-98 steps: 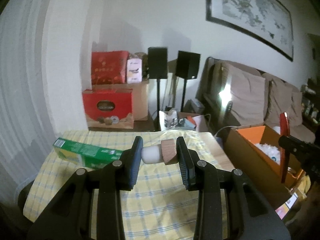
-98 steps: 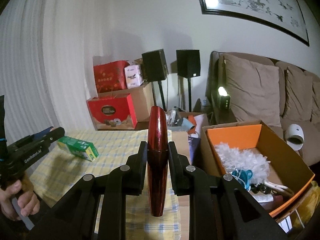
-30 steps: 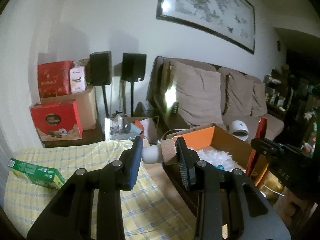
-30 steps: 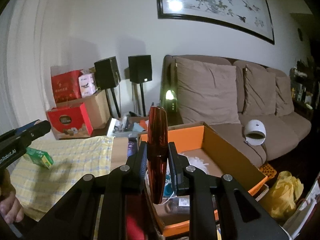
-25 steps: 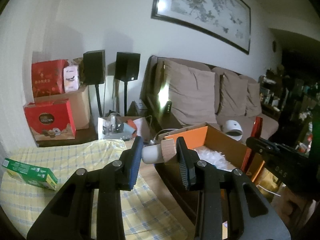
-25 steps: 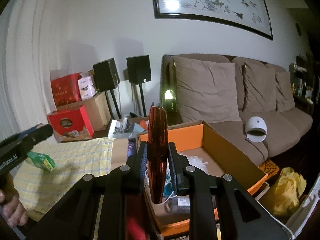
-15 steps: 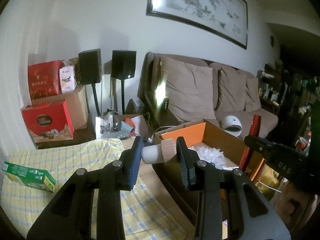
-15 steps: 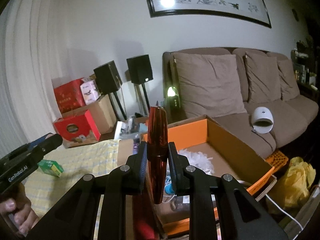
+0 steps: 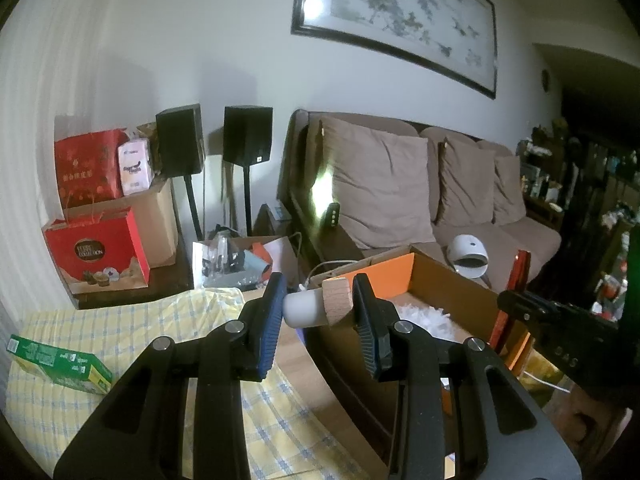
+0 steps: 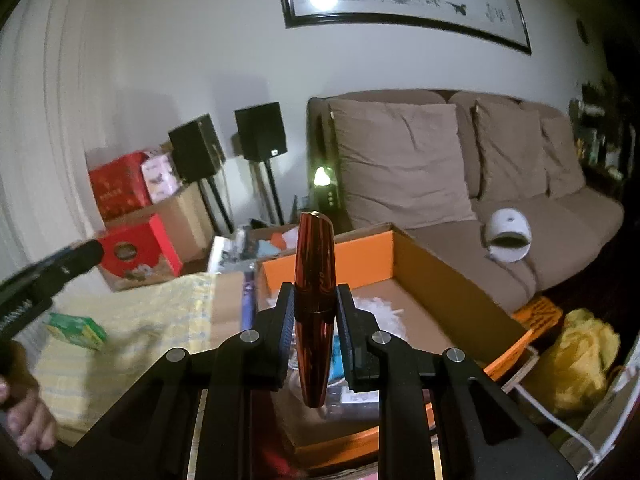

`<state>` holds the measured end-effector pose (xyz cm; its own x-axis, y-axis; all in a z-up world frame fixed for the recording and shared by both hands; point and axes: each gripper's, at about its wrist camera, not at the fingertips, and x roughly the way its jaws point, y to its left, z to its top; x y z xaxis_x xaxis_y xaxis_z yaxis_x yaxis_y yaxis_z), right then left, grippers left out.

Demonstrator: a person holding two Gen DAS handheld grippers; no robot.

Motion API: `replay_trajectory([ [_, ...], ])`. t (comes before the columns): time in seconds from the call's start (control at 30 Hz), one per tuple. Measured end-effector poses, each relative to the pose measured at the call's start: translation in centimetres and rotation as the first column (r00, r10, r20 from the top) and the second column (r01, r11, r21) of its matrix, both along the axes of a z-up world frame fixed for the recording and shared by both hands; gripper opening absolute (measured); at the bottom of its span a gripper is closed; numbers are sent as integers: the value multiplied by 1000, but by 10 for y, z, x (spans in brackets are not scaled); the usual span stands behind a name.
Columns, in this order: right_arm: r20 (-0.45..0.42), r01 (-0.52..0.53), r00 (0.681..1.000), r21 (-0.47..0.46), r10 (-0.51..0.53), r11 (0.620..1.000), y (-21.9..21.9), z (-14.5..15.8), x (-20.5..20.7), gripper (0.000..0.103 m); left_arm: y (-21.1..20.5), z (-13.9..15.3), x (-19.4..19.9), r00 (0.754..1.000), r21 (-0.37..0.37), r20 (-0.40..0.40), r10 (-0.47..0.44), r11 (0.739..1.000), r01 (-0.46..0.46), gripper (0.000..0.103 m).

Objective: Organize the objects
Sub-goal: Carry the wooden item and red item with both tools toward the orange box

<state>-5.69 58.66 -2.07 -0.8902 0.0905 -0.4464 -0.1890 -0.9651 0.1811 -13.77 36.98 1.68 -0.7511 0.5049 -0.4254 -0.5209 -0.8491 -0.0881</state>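
Beige sofa cushions (image 9: 384, 188) are filling the upper right of both views, under a framed painting (image 9: 400, 16). At centre frame in the left wrist view, the left gripper (image 9: 319, 314) is clamping a small white bottle with a wooden cap (image 9: 316, 307) sideways between its jaws, over the near edge of the orange-lined cardboard box (image 9: 452, 296). In the right wrist view, the right gripper (image 10: 315, 320) is gripping a glossy red tube (image 10: 314, 304) upright at centre frame, above that box (image 10: 440, 280). A green carton (image 9: 60, 364) is lying on the yellow checked cloth (image 9: 132, 328) at lower left.
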Motion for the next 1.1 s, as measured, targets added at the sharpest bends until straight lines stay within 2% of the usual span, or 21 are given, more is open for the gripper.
replay_trajectory([
  [0.1, 8, 25, 1000, 29, -25, 999, 2, 0, 1, 20, 2, 3, -4, 1000, 6, 1, 5, 1000, -5, 32],
  [0.2, 4, 30, 1000, -1, -30, 1000, 10, -2, 2, 20, 4, 5, -5, 1000, 7, -8, 3, 1000, -3, 32],
  [0.3, 18, 69, 997, 47, -70, 996, 12, -2, 3, 20, 8, 6, -5, 1000, 6, -11, -4, 1000, 4, 32],
  [0.37, 16, 72, 997, 26, -72, 997, 17, -4, 4, 20, 11, 5, -5, 1000, 5, -8, -10, 1000, 10, 32],
  [0.53, 13, 91, 996, 21, -92, 996, 23, -4, 6, 20, 16, 0, -14, 999, 23, 33, -13, 1000, 13, 32],
  [0.67, 31, 148, 988, 132, -154, 980, 20, -4, 4, 20, 20, -8, -21, 998, 24, 62, -3, 1000, 1, 32],
  [0.77, 25, 125, 992, 67, -127, 990, 27, -9, 4, 20, 25, -12, -22, 998, 15, 65, -5, 1000, 4, 32],
  [0.93, 49, 135, 989, 61, -138, 989, 33, -17, 0, 20, 34, -16, -23, 997, 5, 71, -19, 1000, 18, 32],
  [0.97, 54, 143, 988, 65, -147, 988, 34, -19, 0, 20, 36, -17, -23, 997, 4, 70, -21, 1000, 21, 32],
  [1.07, 84, 184, 977, 152, -198, 971, 31, -23, -5, 20, 44, -22, -25, 997, -11, 70, -27, 1000, 28, 32],
  [1.1, 85, 175, 979, 130, -187, 976, 33, -25, -5, 20, 46, -24, -25, 997, -13, 72, -29, 999, 30, 32],
])
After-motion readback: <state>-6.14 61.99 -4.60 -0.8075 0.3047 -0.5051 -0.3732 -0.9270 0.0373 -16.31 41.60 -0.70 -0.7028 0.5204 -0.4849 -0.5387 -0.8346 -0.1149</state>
